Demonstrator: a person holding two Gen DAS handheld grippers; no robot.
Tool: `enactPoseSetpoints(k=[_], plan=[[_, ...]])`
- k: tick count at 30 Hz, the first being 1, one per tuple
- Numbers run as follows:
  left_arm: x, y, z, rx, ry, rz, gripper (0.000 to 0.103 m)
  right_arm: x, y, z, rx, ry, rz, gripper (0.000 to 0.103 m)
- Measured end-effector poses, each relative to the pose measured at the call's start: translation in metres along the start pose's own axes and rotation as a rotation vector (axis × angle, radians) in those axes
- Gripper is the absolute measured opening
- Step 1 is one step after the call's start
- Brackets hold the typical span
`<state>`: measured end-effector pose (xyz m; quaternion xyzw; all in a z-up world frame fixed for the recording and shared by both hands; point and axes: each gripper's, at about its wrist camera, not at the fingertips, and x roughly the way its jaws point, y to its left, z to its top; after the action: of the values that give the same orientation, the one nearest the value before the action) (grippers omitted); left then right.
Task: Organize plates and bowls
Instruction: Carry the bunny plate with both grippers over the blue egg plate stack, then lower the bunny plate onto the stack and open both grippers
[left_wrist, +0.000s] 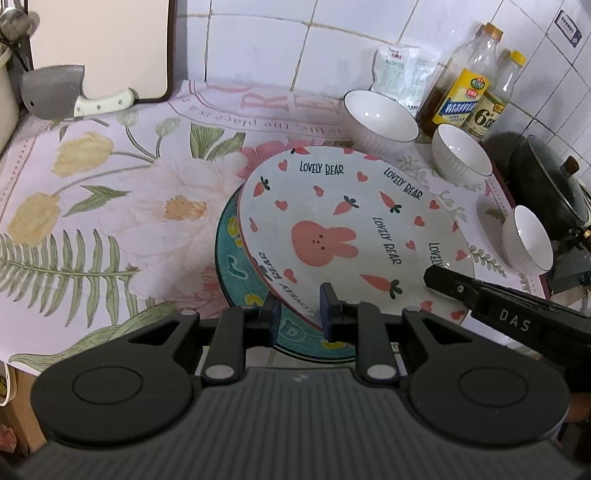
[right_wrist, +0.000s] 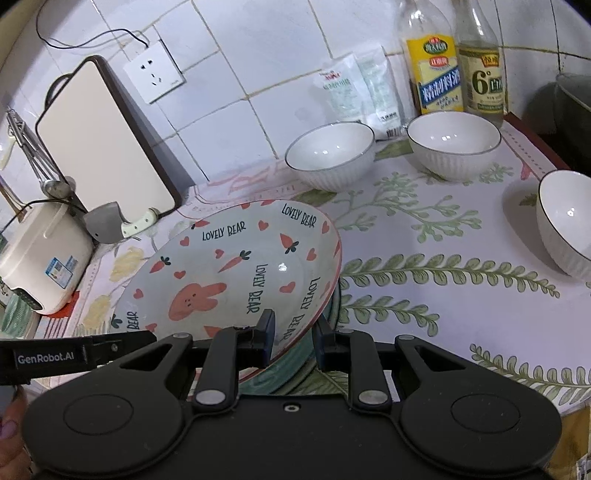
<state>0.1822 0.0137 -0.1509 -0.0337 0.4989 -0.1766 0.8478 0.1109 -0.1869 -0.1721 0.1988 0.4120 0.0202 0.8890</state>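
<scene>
A white rabbit-and-carrot plate (left_wrist: 351, 229) (right_wrist: 229, 269) is tilted over a teal plate (left_wrist: 236, 266) (right_wrist: 288, 373) on the floral cloth. My left gripper (left_wrist: 300, 314) straddles the rabbit plate's near rim, one finger under it and one on top, and pinches it. My right gripper (right_wrist: 293, 341) straddles the opposite rim the same way. Three white bowls (left_wrist: 380, 118) (left_wrist: 461, 155) (left_wrist: 528, 240) stand at the right; they also show in the right wrist view (right_wrist: 330, 153) (right_wrist: 454, 142) (right_wrist: 567, 225).
A cutting board (right_wrist: 107, 136) and a cleaver (left_wrist: 55, 96) lean at the tiled back wall. Two bottles (right_wrist: 436, 70) and a packet (right_wrist: 354, 92) stand behind the bowls. A dark pot (left_wrist: 550, 184) sits at the right edge, a rice cooker (right_wrist: 40, 254) at the left.
</scene>
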Motion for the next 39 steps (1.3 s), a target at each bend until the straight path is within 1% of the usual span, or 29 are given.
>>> enactPoseSetpoints(k=[7, 14, 17, 22, 29, 35, 39], plan=[[0.015, 0.003, -0.002, -0.015, 0.029, 0.000, 0.020, 0.011, -0.005, -0.004, 0.008, 0.026, -0.011, 0.026], [0.023, 0.011, 0.001, -0.047, 0.053, 0.001, 0.020, 0.018, 0.001, -0.004, -0.034, 0.033, -0.034, 0.026], [0.025, 0.013, 0.002, -0.065, 0.072, 0.002, 0.020, 0.021, 0.007, -0.004, -0.071, 0.039, -0.059, 0.026], [0.030, 0.021, 0.004, -0.126, 0.110, -0.014, 0.020, 0.025, 0.015, -0.002, -0.136, 0.037, -0.101, 0.026], [0.034, 0.023, 0.004, -0.167, 0.132, -0.020, 0.021, 0.027, 0.021, -0.003, -0.187, 0.027, -0.135, 0.026], [0.034, 0.024, 0.005, -0.203, 0.153, -0.023, 0.021, 0.031, 0.027, -0.004, -0.238, 0.022, -0.164, 0.029], [0.035, 0.021, 0.005, -0.216, 0.159, -0.007, 0.022, 0.034, 0.032, -0.007, -0.257, 0.019, -0.198, 0.035]])
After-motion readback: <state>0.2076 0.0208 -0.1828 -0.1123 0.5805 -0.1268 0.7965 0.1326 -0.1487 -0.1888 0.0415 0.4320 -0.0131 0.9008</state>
